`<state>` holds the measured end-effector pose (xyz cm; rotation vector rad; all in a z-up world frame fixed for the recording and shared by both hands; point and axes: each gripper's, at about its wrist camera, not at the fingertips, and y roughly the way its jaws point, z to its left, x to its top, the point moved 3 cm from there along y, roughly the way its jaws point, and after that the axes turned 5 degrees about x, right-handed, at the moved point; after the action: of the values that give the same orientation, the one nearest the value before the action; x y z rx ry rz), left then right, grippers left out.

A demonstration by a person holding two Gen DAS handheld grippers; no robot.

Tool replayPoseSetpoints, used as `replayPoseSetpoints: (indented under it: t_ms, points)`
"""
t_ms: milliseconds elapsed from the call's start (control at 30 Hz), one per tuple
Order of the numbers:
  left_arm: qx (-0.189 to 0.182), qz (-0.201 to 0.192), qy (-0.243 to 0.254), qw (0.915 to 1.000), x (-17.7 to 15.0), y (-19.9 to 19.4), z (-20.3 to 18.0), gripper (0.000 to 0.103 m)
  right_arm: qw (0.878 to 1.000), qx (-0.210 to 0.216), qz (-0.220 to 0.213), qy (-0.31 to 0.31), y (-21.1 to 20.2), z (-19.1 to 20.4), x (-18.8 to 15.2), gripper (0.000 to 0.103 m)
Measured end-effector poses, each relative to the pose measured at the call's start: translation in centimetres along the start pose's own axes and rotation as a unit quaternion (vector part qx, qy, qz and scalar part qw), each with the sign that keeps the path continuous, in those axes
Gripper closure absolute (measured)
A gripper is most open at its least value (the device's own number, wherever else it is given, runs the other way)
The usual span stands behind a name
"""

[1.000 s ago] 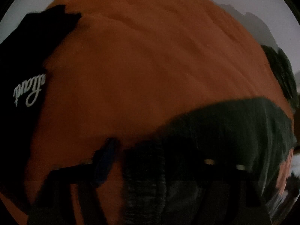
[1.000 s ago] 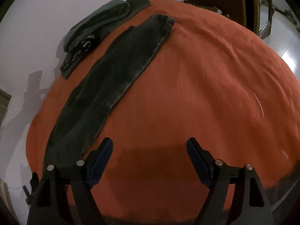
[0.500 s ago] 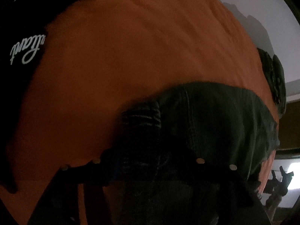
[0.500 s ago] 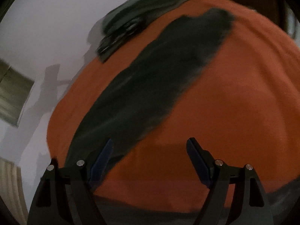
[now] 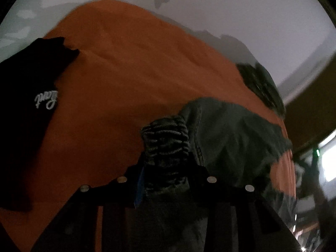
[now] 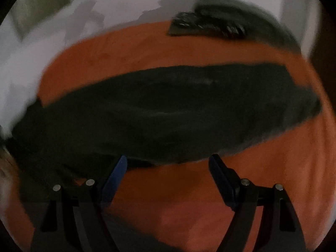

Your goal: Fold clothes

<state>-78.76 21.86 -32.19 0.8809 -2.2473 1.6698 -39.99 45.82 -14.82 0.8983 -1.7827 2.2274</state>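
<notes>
Dark grey trousers (image 6: 168,109) lie stretched across the orange bed cover (image 6: 189,199). In the left wrist view their gathered elastic waistband (image 5: 166,134) stands bunched between the jaws of my left gripper (image 5: 166,157). Those jaws are closing and press on it from both sides. The cloth behind the waistband (image 5: 231,136) hangs lifted off the cover. My right gripper (image 6: 168,161) is open and holds nothing. It hovers over the near edge of the trouser leg, with its blue left pad (image 6: 115,174) above the dark cloth.
A black garment with white script (image 5: 27,105) lies on the left of the orange cover (image 5: 126,63). A folded dark pile (image 5: 260,86) sits at the far edge by the white wall (image 6: 126,0); the same pile (image 6: 220,21) shows in the right wrist view.
The left jaws closed in on the waistband and rose, lifting it off the cover. The right gripper rolled and moved sideways, so the trousers now lie across its view; its jaws stayed wide.
</notes>
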Motion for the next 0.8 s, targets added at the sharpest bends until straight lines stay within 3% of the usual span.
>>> replayPoseSetpoints:
  t_ms: [67, 167, 267, 300, 367, 467, 533, 700, 767, 800]
  points:
    - [0.007, 0.006, 0.010, 0.9999, 0.0, 0.6, -0.3, 0.069, 0.995, -0.033, 0.025, -0.088, 1.4, 1.0, 2.7, 0.024]
    - [0.007, 0.007, 0.002, 0.9999, 1.2, 0.2, 0.0, 0.070, 0.974, -0.066, 0.058, -0.209, 3.9, 2.4, 7.0, 0.026]
    - [-0.003, -0.009, -0.003, 0.9999, -0.1, -1.2, -1.5, 0.074, 0.911, -0.114, 0.112, -0.380, 7.4, 4.4, 10.0, 0.027]
    - [-0.008, -0.017, -0.003, 0.9998, -1.0, -1.8, -1.7, 0.083, 0.881, -0.125, 0.138, -0.436, 8.8, 5.1, 10.5, 0.027]
    - [-0.025, -0.028, 0.005, 0.9993, -1.3, -2.2, -1.8, 0.089, 0.834, -0.124, 0.181, -0.507, 11.1, 6.4, 10.9, 0.028]
    - [-0.027, -0.027, 0.017, 0.9991, -1.7, -1.9, -2.0, 0.089, 0.780, -0.113, 0.225, -0.572, 14.6, 8.8, 11.1, 0.032]
    - [-0.020, -0.016, 0.013, 0.9996, -1.8, -0.9, -1.6, 0.090, 0.763, -0.107, 0.229, -0.595, 16.6, 10.6, 11.7, 0.034]
    - [0.006, 0.009, -0.022, 0.9997, -0.7, 1.8, 0.6, 0.085, 0.763, -0.103, 0.238, -0.592, 20.9, 13.3, 13.9, 0.034]
    - [0.006, 0.026, -0.034, 0.9990, -0.1, 3.2, 1.3, 0.072, 0.763, -0.112, 0.253, -0.585, 22.3, 13.5, 14.2, 0.031]
    - [0.005, 0.037, -0.036, 0.9986, 0.1, 3.9, 1.4, 0.060, 0.766, -0.120, 0.264, -0.573, 23.1, 13.3, 14.3, 0.026]
